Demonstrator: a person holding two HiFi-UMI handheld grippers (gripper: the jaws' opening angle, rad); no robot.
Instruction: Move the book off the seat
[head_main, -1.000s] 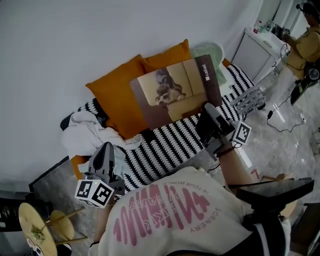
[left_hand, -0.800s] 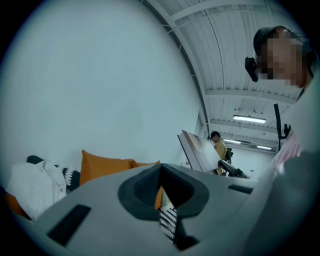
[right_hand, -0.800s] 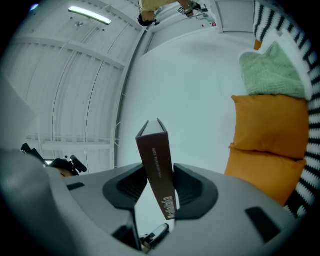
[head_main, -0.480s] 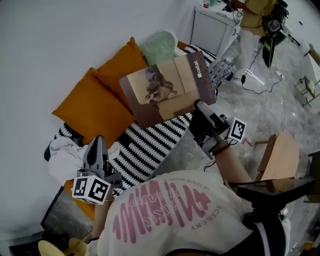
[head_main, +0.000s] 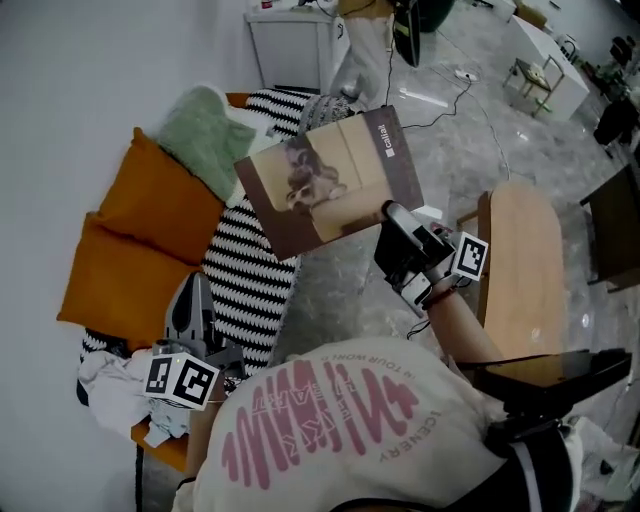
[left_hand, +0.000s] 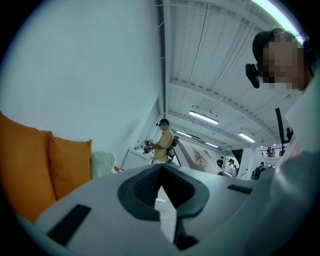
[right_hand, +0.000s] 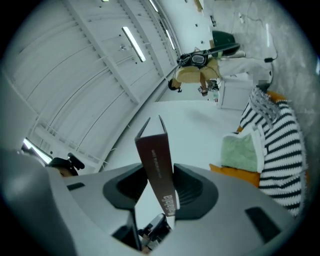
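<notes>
Right gripper (head_main: 393, 222): jaws about half open, pads clamped on spine of book (head_main: 325, 180). Book in air, cover with dog photo faces up, extends toward 11 o'clock from gripper in head view. It hangs mostly over grey floor (head_main: 350, 280), beside striped seat cover (head_main: 240, 275) at 8 o'clock.

Left gripper (left_hand: 161, 172): jaw tips together, nothing between them, low near seat edge, pointing toward orange cushions (left_hand: 35, 160).

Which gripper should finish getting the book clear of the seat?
Right. The right gripper clamps the book, held aloft by the striped seat; the left gripper is shut and empty.
</notes>
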